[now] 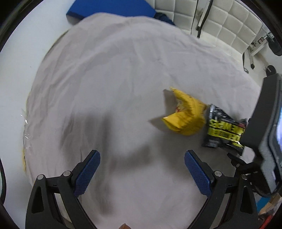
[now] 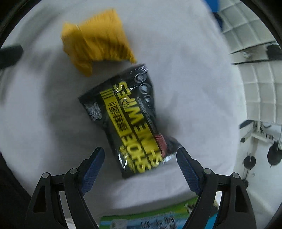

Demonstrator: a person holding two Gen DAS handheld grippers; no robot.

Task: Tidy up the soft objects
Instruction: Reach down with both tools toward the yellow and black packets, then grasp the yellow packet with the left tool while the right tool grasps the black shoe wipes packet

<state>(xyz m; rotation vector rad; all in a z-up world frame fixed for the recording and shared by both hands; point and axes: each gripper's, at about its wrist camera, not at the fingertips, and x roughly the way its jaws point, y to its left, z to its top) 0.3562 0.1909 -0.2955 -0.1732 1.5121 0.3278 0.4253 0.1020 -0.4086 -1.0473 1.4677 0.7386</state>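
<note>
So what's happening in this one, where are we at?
A person holds a gripper in each hand over a white sheet. The right gripper, fingers apart, hangs above a black and yellow shoe wipes pack without gripping it. A crumpled yellow bag lies just beyond, touching the pack. The left gripper is open and empty over bare sheet. Nothing is picked up yet.

Looks to me like an indoor room set up for recording: cloth-draped table (image 1: 123,70), white quilted padded wall (image 1: 229,22), metal stand with wheels (image 2: 255,141), blue pad (image 1: 109,8).
</note>
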